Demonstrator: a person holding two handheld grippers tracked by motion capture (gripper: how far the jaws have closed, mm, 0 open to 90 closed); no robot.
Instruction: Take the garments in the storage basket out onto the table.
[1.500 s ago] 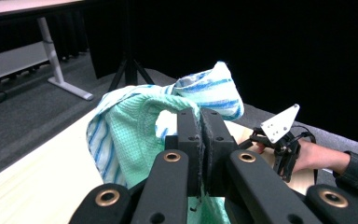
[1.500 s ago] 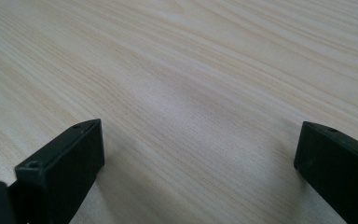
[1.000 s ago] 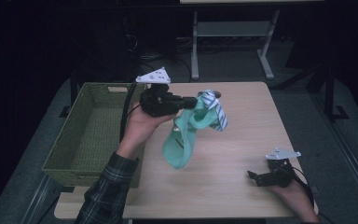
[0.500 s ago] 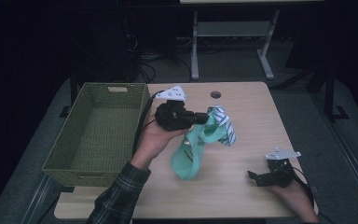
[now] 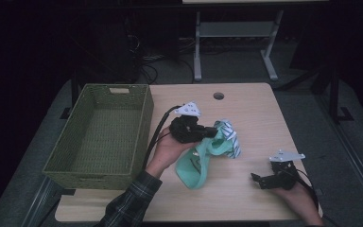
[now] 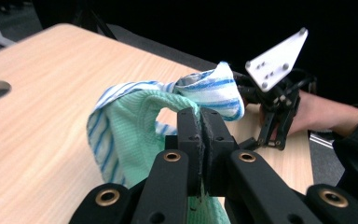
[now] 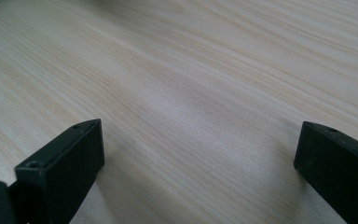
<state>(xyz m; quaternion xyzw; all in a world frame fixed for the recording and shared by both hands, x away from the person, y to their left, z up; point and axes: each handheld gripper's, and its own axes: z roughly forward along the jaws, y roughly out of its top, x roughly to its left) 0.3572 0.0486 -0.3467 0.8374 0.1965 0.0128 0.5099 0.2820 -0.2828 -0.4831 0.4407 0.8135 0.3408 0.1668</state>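
Observation:
A mint-green cloth with a blue-and-white striped part (image 5: 208, 149) hangs from my left gripper (image 5: 213, 134) over the middle of the table, its lower end resting on the wood. In the left gripper view the two jaws are pressed together on a fold of the green cloth (image 6: 135, 126), and my left gripper (image 6: 200, 119) points toward the other hand. My right gripper (image 5: 257, 179) rests low at the table's near right, held by a hand. In the right gripper view its jaws stand wide apart over bare wood, my right gripper (image 7: 198, 144) holding nothing.
A green woven basket (image 5: 142, 118) stands empty on the left side of the table. A round cable hole (image 5: 218, 96) sits near the far edge. The table top (image 5: 260, 123) is light wood; dark floor and a metal stand lie beyond it.
My left gripper has come down and toward the person with the cloth, whose lower end now lies bunched on the table. The right gripper has stayed put.

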